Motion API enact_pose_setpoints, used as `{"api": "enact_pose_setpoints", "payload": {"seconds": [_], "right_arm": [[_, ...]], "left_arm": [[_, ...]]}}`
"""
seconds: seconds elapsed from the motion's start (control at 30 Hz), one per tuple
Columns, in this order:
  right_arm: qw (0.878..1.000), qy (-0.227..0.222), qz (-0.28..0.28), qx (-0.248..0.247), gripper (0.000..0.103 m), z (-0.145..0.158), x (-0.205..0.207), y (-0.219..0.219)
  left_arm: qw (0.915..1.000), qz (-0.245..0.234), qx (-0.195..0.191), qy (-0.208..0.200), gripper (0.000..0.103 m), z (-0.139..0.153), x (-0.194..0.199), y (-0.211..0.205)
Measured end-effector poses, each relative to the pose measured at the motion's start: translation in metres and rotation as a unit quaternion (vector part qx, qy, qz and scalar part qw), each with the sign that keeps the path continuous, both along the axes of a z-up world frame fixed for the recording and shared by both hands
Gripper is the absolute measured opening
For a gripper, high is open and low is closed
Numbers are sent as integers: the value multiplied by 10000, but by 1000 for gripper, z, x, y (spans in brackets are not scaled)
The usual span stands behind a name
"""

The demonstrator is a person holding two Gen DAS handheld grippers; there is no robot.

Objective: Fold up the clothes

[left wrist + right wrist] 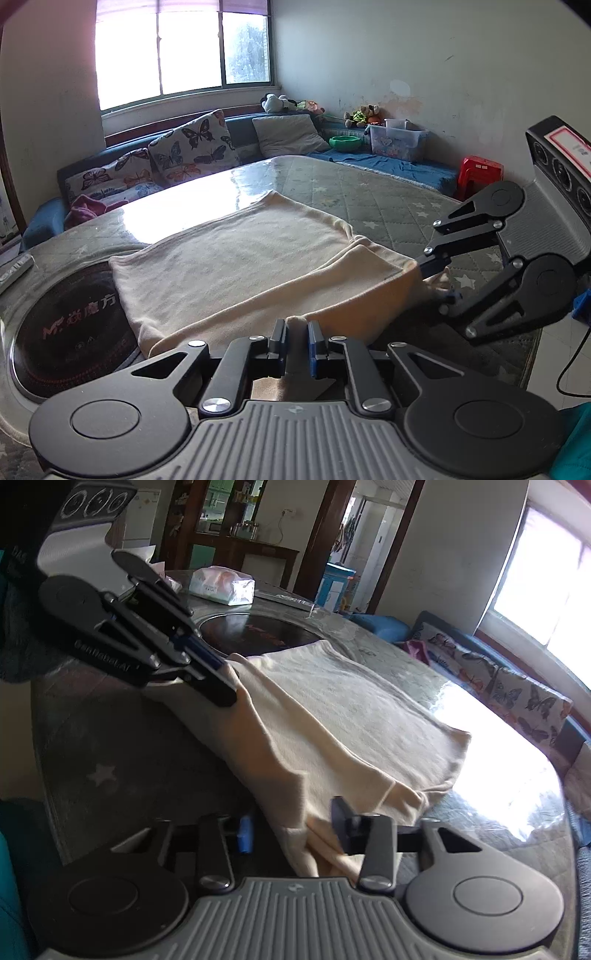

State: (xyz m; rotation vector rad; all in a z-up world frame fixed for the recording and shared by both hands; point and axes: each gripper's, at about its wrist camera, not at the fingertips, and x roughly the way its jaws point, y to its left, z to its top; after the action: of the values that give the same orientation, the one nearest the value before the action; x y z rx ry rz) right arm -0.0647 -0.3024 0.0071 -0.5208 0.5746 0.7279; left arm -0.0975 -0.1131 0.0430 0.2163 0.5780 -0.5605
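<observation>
Now the cream cloth (236, 258) is lying spread out on the desk (388, 199), and its near edge is being lifted off the top. The left claw (296, 341) is pinching that edge tight, with a fold of cloth squeezed between its two fingers. The right claw (291, 830) is sitting at the other near corner. Its fingers are standing a little apart with bunched cloth between them, and I cannot tell if they are pressing on it. From the left wrist view, the right claw (439, 280) is poking into the cloth's corner on the right side. One end of the cloth is lying over the edge of a round dark cooker plate (70, 332) set in the desk. A white tissue pack (221, 585) is resting farther back on the desk.
</observation>
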Motion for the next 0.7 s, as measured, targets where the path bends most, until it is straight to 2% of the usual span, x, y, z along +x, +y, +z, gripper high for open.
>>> {"api": "enact_pose_setpoints", "payload": {"seconds": [0.13, 0.17, 0.2, 0.37, 0.6, 0.63, 0.7], "right_arm": [[9995, 285, -35, 138, 18, 6, 11, 0], [9990, 389, -74, 215, 17, 8, 14, 0], [9984, 475, -110, 292, 16, 10, 18, -2], [9961, 654, -237, 549, 15, 21, 29, -5], [9950, 655, -344, 672, 14, 30, 38, -4], [9950, 643, -366, 669, 14, 30, 39, -4], [9950, 623, -400, 671, 13, 27, 37, -4]], "left_arm": [[10000, -33, 6, -2, 17, -2, -8, 6], [10000, -33, 12, 7, 21, -2, -10, 7], [10000, -34, 19, 15, 31, -3, -13, 9], [9996, -50, 237, -123, 46, -11, -29, 11], [9970, -130, 649, -403, 45, -22, -37, 9], [9967, -135, 687, -405, 43, -23, -35, 9], [9970, -64, 661, -390, 23, -23, -32, 12]]}}
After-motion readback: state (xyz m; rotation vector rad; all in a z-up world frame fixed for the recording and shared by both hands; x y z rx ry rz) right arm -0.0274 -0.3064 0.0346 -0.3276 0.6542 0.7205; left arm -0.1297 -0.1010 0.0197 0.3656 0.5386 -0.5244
